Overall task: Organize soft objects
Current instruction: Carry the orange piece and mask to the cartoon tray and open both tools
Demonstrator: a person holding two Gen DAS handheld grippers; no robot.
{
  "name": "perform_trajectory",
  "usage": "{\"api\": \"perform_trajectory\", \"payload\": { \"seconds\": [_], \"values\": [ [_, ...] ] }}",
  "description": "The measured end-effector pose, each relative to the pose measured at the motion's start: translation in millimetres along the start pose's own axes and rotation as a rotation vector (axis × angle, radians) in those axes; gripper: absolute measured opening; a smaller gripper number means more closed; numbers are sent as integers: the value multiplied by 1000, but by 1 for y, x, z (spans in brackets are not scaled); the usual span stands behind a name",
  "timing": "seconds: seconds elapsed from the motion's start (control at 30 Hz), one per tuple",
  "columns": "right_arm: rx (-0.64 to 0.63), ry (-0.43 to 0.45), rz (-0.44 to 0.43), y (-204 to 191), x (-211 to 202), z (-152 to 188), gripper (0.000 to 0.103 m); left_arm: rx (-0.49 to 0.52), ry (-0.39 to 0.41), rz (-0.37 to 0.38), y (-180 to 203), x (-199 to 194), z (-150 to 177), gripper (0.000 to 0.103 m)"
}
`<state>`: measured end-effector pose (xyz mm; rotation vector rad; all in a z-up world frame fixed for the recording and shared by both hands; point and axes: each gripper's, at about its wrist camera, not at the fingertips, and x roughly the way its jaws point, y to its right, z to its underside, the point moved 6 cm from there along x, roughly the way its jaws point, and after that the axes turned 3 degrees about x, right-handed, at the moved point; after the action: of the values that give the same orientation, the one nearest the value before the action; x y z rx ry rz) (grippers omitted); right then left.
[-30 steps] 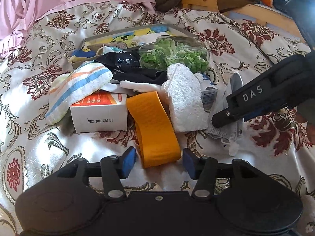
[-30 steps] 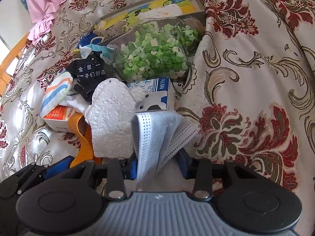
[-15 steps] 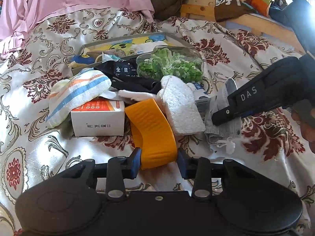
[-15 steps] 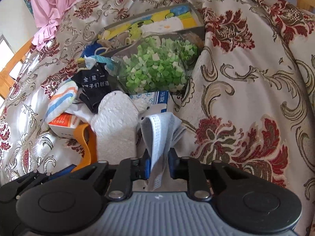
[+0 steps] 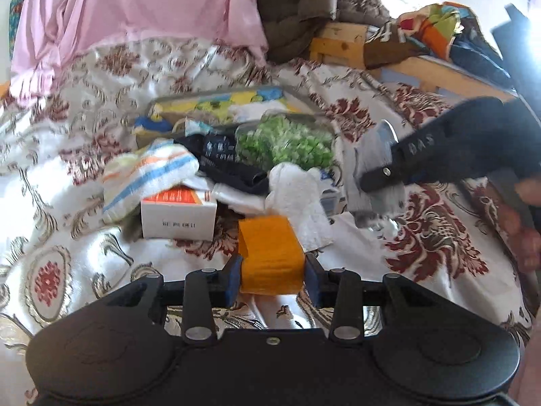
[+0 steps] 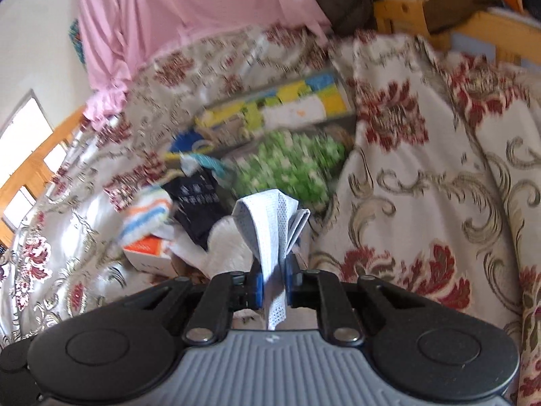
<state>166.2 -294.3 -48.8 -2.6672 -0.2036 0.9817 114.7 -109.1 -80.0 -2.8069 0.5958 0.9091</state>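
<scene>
Your left gripper (image 5: 272, 279) points downward at the bedspread (image 5: 84, 247), pads clamped on the orange band (image 5: 270, 253). Your right gripper (image 6: 273, 284), also tilted down, has its jaws closing on the pale blue face mask (image 6: 270, 226), which it pinches. At twelve o'clock beyond lie the white fuzzy cloth (image 5: 297, 193), striped towel (image 5: 148, 172) and bag of green pieces (image 5: 287, 142).

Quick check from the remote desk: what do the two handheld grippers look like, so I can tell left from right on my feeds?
The left gripper has an all-black body with two round domes, black linkage bars with silver rivets, and fingers with blue pads. The right gripper has the same black linkages and blue pads, but a ribbed grey centre plate. From the left wrist view, its side is black with white "DAS" lettering. No cables or sleeves show.
</scene>
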Motion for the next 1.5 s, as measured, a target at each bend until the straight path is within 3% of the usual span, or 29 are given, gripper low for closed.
{"api": "perform_trajectory", "payload": {
  "seconds": [0.4, 0.7, 0.87, 1.13, 1.3, 1.5],
  "values": [
    [-86, 186, -84, -27, -30, -15, 13, -105, 118, 35, -13, -43, -25, 41],
    [-60, 233, -91, -24, -31, -23, 14, -172, 184, 18, -48, -50, -77, 41],
    [-77, 278, -105, -27, -17, -53, 14, -155, 224, 16, -60, -36, -111, 41],
    [-11, 341, -138, -24, 62, -137, 14, -153, 273, 13, -87, 29, -185, 41],
    [83, 276, -144, -2, 131, -173, 14, -154, 270, -11, -110, 99, -221, 41],
    [155, 206, -150, 22, 192, -184, 14, -146, 256, -16, -132, 185, -248, 41]
  ]
}}
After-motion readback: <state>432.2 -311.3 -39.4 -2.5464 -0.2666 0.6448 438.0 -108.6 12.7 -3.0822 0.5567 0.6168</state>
